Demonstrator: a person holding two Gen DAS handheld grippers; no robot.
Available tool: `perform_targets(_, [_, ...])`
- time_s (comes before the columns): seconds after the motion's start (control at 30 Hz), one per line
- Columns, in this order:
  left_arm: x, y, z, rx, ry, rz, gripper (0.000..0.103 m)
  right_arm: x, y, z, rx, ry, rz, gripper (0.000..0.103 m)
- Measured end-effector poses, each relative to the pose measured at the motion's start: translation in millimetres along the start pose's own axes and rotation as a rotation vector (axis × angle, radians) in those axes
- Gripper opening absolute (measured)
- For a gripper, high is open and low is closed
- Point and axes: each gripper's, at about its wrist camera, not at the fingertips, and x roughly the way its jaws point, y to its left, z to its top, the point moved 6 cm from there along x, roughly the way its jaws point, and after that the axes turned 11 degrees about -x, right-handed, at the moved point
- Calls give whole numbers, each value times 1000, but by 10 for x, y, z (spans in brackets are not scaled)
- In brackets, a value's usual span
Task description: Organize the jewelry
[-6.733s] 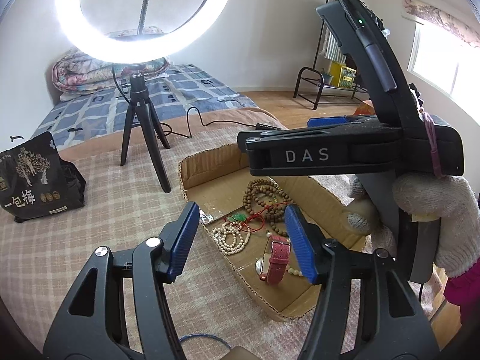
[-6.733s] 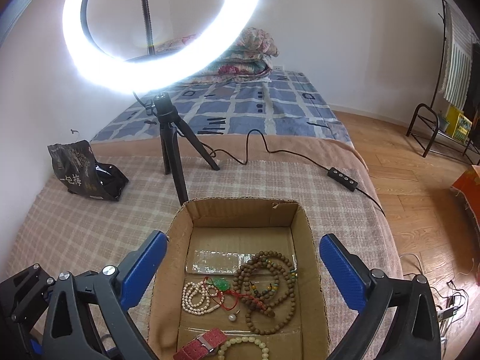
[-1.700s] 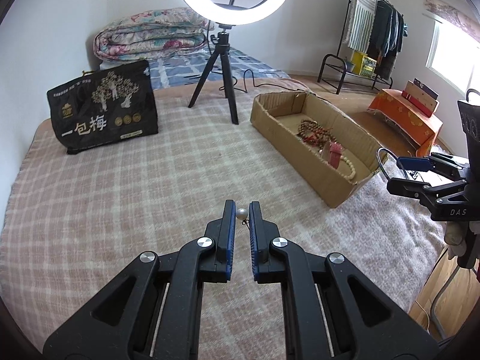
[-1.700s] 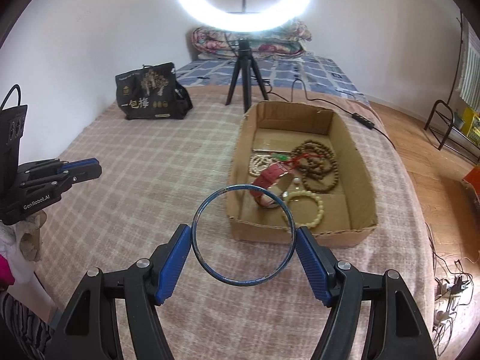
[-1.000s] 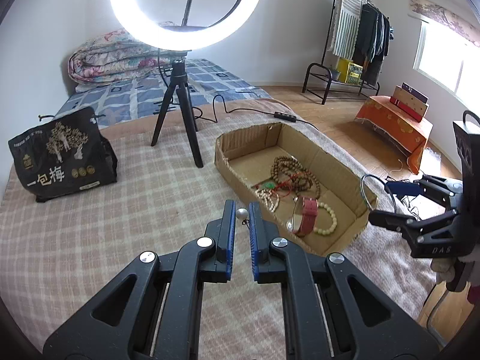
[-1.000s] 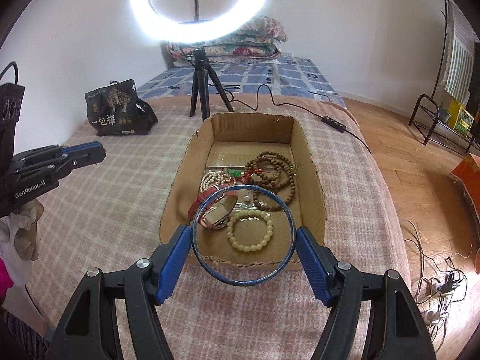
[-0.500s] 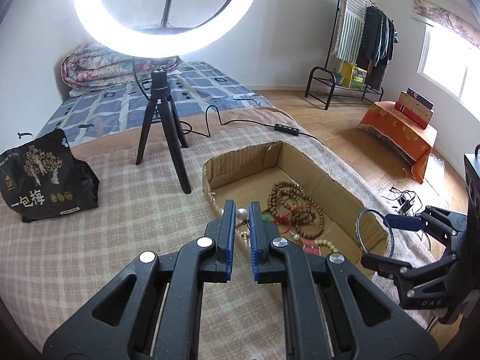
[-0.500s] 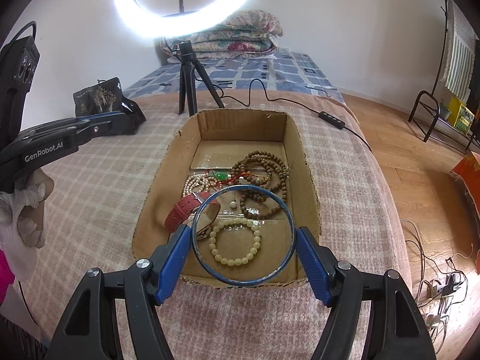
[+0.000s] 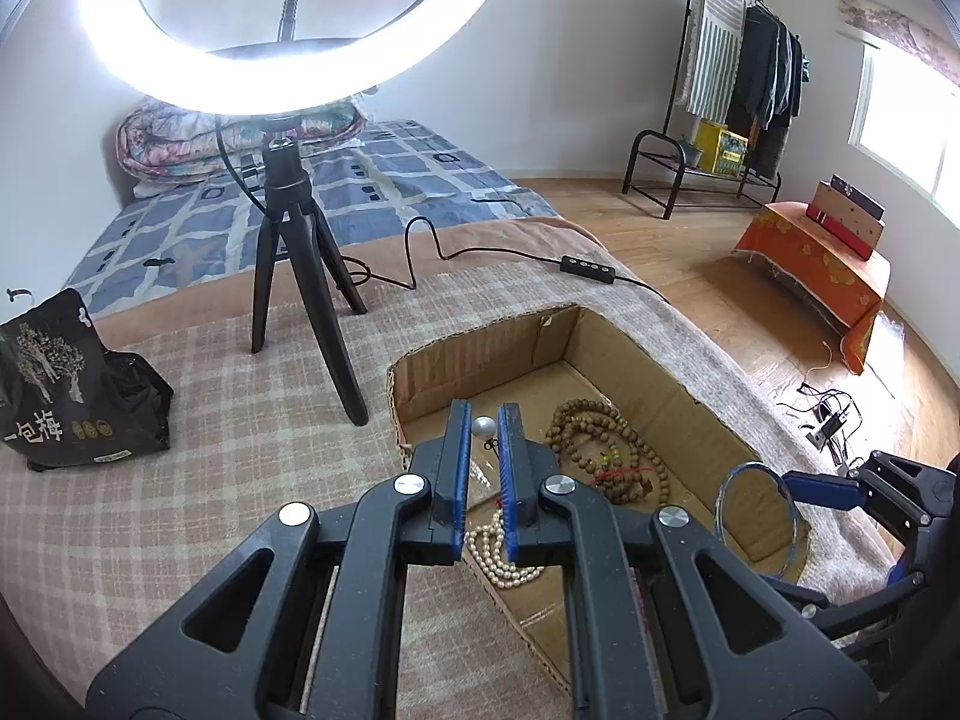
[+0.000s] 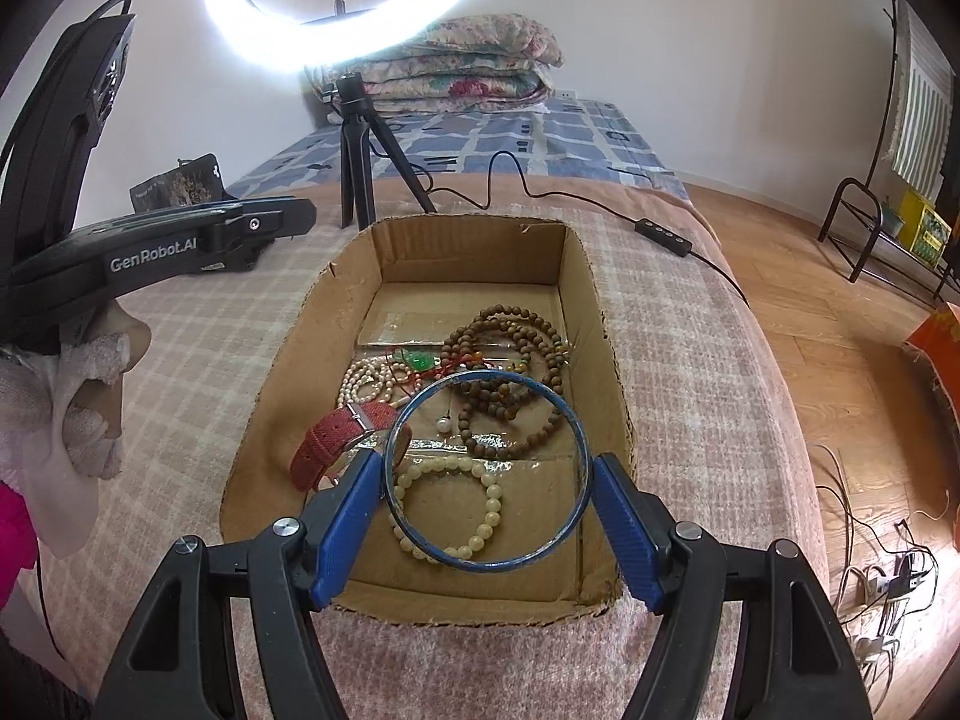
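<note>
My left gripper (image 9: 483, 420) is shut on a small pearl earring (image 9: 483, 427) and holds it above the near left wall of the cardboard box (image 9: 672, 396). My right gripper (image 10: 487, 480) is shut on a thin blue bangle (image 10: 576, 450) and holds it over the box's (image 10: 288, 360) near end. In the box lie brown wooden beads (image 10: 510, 360), a white pearl strand (image 10: 360, 381), a green pendant (image 10: 420, 358), a red watch strap (image 10: 336, 438), a cream bead bracelet (image 10: 480, 531) and a loose pearl earring (image 10: 443, 423).
The box sits on a checked blanket (image 9: 180, 480) on a bed. A ring light on a black tripod (image 9: 288, 252) stands behind the box, its cable (image 10: 660, 237) trailing right. A black bag (image 9: 54, 390) is at the left. The bed edge drops to wooden floor (image 10: 840, 360) on the right.
Both grippers have moved forward over the box, each still holding its piece. The left gripper now sits over the box's left wall and the bangle hangs above the box's near end.
</note>
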Motion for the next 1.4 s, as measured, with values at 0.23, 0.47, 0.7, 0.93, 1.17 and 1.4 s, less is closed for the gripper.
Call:
perform_targets(0.23, [84,-6,62,-10,-1,3,7,69,-3,31,-3,5,-4,73])
perform_targets(0.47, [108,-1,117,-23,-8,5,7,97,9,57,-5,8,-8,73])
perform_targets(0.7, [101,-25,136,-22,-14,6,43,109,12,58,-4,12,-6,74])
perform_targets(0.93, [37,-54,167,-19,-49,9,68,77,19,84,-12,-8,-33,94])
perform_targets(1.17, [-21,-70,179,-20,-59,8,78,42,18,89,2,-7,-72,103])
perform_targets(1.4, [-153,-86,194,-19,-69,14,78,-65,39,86,8,-6,-87,103])
